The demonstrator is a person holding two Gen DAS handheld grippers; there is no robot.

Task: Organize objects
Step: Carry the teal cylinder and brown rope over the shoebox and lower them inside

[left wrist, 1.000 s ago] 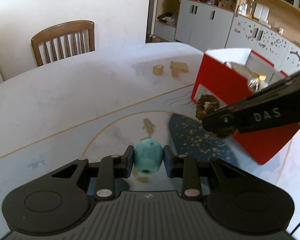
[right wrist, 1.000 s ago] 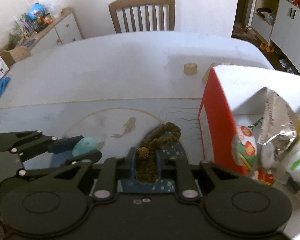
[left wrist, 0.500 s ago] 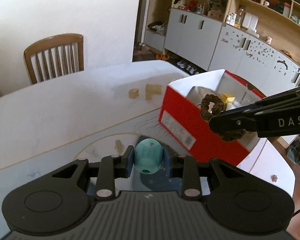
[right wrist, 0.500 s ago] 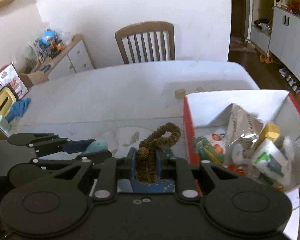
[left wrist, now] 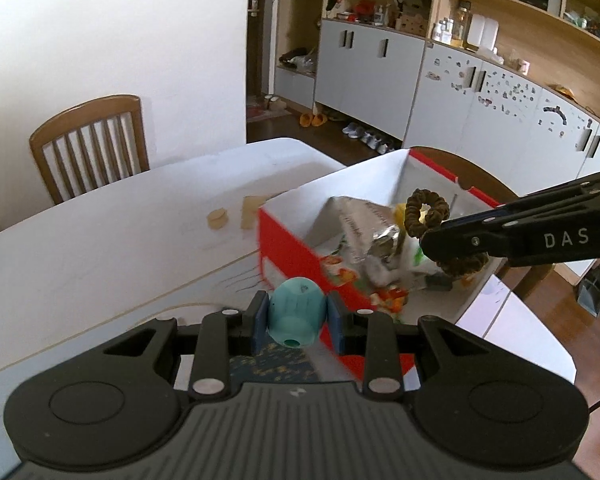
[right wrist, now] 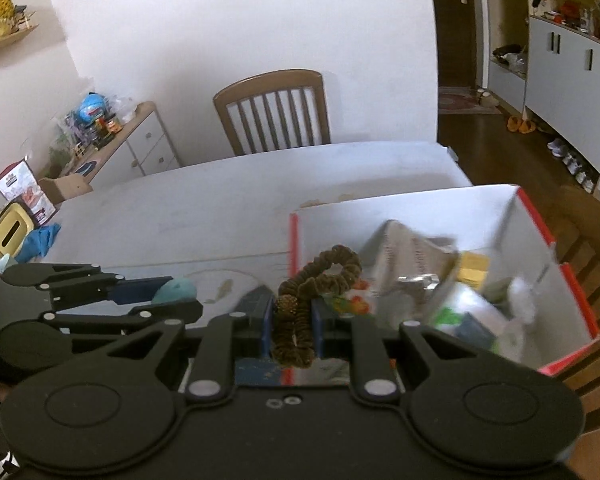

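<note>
- A teal egg-shaped toy [left wrist: 296, 318] is clamped in the left gripper [left wrist: 297, 322], above the table [left wrist: 120, 240].
- A brown scrunchie [right wrist: 300, 312] is pinched by the right gripper [right wrist: 293, 330], over the red box [right wrist: 572, 284].

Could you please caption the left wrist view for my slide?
Left gripper clamps a teal egg-shaped toy while the right gripper carries a brown scrunchie over the red box.

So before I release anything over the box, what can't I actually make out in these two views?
- Red box contents: blurred in both views; only a silvery bag reads.
- Box floor: covered by the clutter.
- Brown scrunchie: its lower end is hidden by the right gripper.
- Teal toy: its sides are covered by the left gripper.
- Wooden pieces: too small to identify.
</note>
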